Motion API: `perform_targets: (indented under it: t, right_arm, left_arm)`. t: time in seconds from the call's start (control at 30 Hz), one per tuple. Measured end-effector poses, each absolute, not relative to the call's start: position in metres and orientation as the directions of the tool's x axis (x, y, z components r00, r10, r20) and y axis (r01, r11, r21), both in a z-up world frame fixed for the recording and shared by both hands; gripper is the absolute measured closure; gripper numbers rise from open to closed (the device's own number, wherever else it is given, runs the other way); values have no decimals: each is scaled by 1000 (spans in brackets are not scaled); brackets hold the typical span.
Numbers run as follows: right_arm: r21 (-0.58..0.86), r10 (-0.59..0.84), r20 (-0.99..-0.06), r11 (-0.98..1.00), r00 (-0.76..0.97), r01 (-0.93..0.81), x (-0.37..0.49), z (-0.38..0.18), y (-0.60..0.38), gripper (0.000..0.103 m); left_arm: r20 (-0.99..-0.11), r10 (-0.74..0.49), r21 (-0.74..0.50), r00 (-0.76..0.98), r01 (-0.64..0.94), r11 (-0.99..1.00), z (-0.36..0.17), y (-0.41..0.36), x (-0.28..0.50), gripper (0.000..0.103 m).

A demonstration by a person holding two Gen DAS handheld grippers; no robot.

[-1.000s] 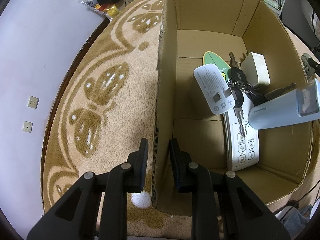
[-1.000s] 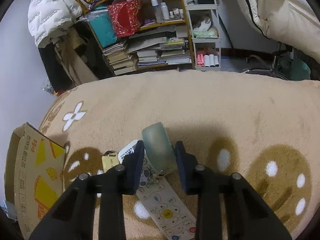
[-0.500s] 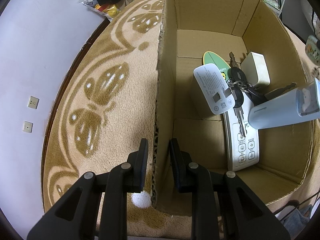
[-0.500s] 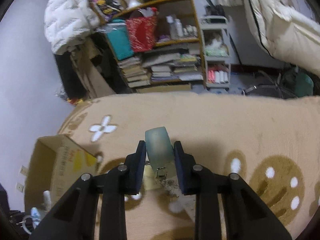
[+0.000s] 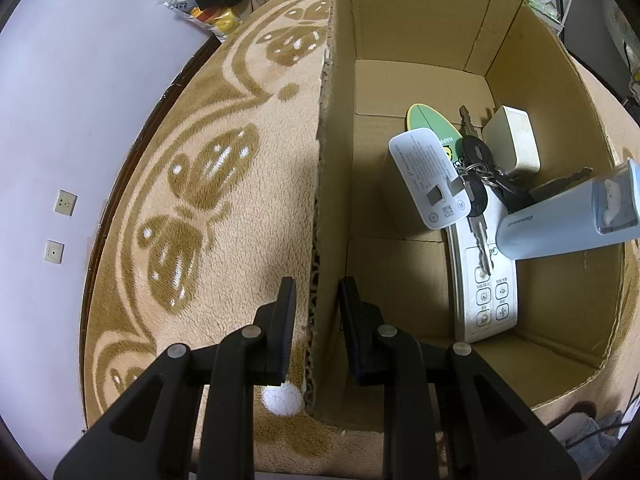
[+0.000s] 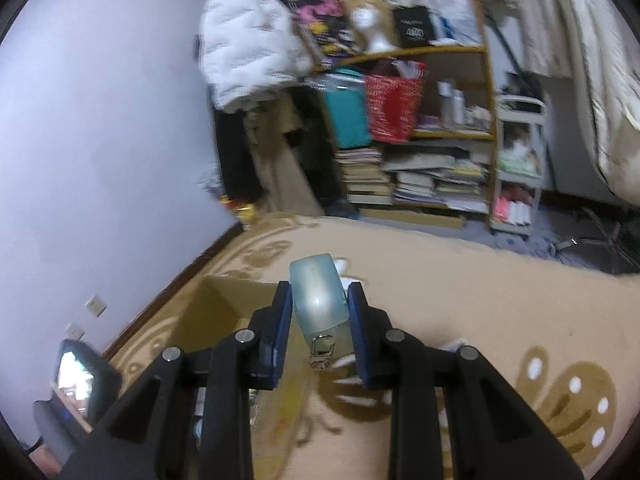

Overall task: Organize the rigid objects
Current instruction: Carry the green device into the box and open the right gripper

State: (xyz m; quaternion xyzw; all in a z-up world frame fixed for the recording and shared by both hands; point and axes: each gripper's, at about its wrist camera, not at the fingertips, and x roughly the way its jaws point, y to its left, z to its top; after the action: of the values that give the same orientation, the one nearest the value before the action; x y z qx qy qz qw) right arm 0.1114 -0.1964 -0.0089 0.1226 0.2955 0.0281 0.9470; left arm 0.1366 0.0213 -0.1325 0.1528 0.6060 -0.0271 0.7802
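the left gripper (image 5: 316,312) is straddling the cardboard box (image 5: 520,40) wall, not visibly clamping it; the right gripper (image 6: 318,330) is pinching a translucent blue tape measure (image 6: 318,296).

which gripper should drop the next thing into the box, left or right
Right. The right gripper is shut on the pale blue object, raised over the cardboard box. The left gripper straddles the box's near wall, seemingly steadying it, and carries nothing.

Left wrist view: close, looking steeply down over the cardboard box (image 5: 400,208) wall onto the rug (image 5: 208,184). Right wrist view: higher, tilted forward toward the bookshelf (image 6: 432,128); shares box and rug.
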Motion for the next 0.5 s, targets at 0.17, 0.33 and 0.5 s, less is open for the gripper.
perform_targets:
  t: [0.17, 0.33, 0.5]
  right_arm:
    - [239, 195, -546, 968, 814, -72, 109, -4, -159, 74]
    - [233, 251, -570, 962, 782, -139, 109, -13, -131, 74]
    - [215, 267, -607, 962, 748, -169, 111, -29, -113, 74]
  left_arm:
    - [-954, 143, 205, 264, 227, 952, -132, 21, 137, 81]
    - [-953, 144, 208, 265, 229, 951, -132, 21, 137, 81]
    - [-953, 145, 208, 265, 230, 951, -132, 21, 137, 81]
